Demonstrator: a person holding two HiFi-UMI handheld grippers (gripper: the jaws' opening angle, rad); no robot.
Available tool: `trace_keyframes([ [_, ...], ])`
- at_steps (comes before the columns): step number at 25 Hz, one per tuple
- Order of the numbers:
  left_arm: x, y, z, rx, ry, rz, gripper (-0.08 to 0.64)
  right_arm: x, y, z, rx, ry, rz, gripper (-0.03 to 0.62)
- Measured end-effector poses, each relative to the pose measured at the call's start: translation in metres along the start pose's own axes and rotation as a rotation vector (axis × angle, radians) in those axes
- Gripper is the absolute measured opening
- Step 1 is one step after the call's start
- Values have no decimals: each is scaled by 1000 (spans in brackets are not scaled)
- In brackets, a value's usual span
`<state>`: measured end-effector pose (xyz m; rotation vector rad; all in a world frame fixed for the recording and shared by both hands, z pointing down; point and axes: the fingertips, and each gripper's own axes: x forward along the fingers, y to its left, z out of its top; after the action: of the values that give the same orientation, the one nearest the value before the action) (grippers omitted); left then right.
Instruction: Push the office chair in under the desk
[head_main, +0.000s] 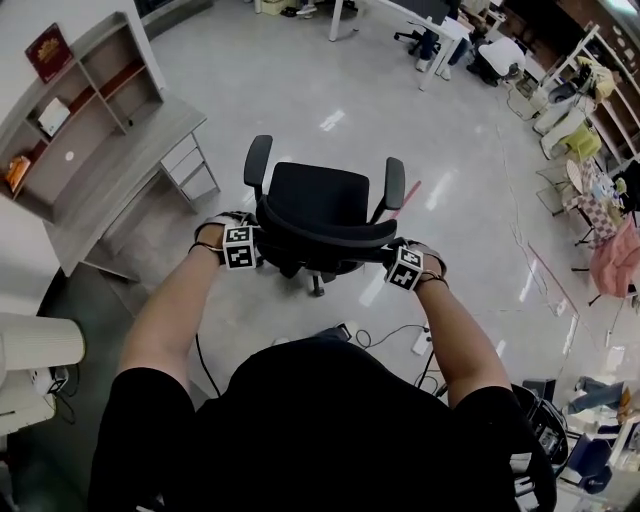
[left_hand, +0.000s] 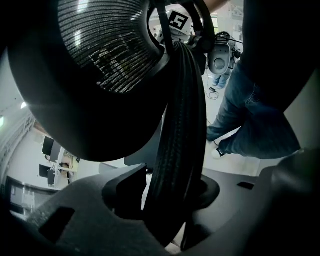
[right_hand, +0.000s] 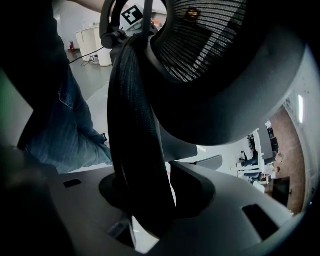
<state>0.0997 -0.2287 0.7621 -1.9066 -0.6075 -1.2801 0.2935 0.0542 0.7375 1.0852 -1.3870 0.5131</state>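
**A:** First entry?

**B:** Office chair (head_main: 320, 200): black, with a padded square seat and two curved armrests (head_main: 258, 160). It stands on the glossy grey floor (head_main: 300, 90), well apart from the front edge of the desk (head_main: 120, 170) and not under it.

**A:** The desk?

**B:** Pale grey, flat-topped, matte. A shelf unit (head_main: 100, 60) of the same grey rises along its back edge.

**A:** What is in the compartments?

**B:** A dark red flat item (head_main: 48, 50) stands in the top corner one. A white sheet-like item (head_main: 52, 117) is in the one below. Something orange (head_main: 17, 172) sits at the lowest end; I cannot tell what it is.

**A:** Grippers?

**B:** The left gripper (head_main: 250, 245) and right gripper (head_main: 395, 265) sit at opposite ends of the backrest's top edge. Each pair of jaws is clamped on the ribbed rim (left_hand: 177, 125).

**A:** What do only the gripper views show?

**B:** The left gripper view (left_hand: 167, 200) shows the backrest's fine mesh (left_hand: 107, 45), stretched in a smooth rounded frame. The right gripper view (right_hand: 150, 200) shows the same weave (right_hand: 205, 40). Both show a leg in blue jeans (left_hand: 250, 115) behind the chair.

**A:** And only the head view?

**B:** The desk, shelves, armrests and the person's bare forearms.
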Motion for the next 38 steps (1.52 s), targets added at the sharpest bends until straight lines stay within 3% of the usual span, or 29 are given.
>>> trace_keyframes([
  [15, -63, -81, -138, -225, 86, 47, 186, 16, 23, 149, -224, -91, 20, 173],
  [27, -108, -156, -209, -403, 112, 119, 163, 26, 50, 248, -422, -157, 46, 175],
  [38, -146, -219, -272, -548, 189, 178, 156, 30, 81, 338, -589, -223, 74, 175],
])
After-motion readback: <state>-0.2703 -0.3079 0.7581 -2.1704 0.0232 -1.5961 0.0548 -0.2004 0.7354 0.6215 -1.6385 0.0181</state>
